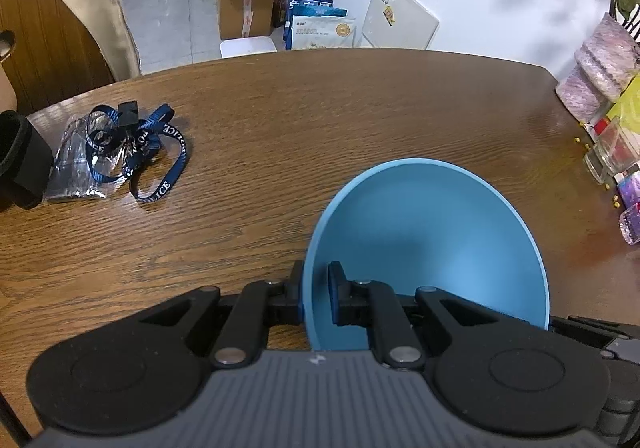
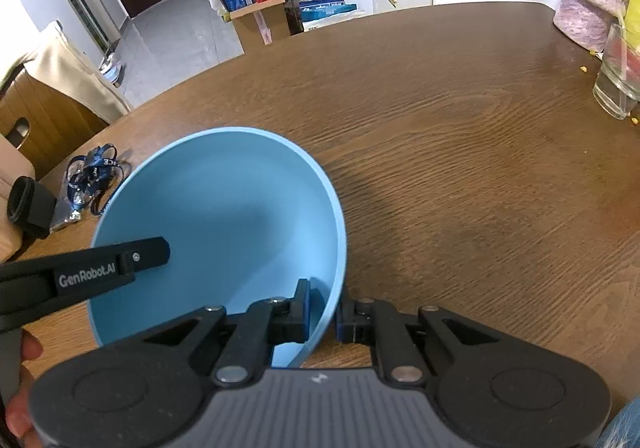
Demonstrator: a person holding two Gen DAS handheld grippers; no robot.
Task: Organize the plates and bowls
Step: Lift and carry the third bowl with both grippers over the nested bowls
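the blue bowl (image 1: 432,240) sits on the wooden table (image 1: 320,108), well to the right of the blue lanyard (image 1: 136,152) and short of the glass (image 2: 618,80) at the table's right side. the left gripper (image 1: 316,288) is clamped on the bowl's left rim, one finger outside the wall and one inside. the right gripper (image 2: 322,308) is clamped on the opposite rim in the same way. no plates or other bowls are in view.

judged step: a two-handed lift or carry of the bowl. to do it well, raise both sides together so the rim stays level; uneven lift would twist the thin wall between the pads. keep both grips firm until the bowl rests flat again. steer clear of the glass.
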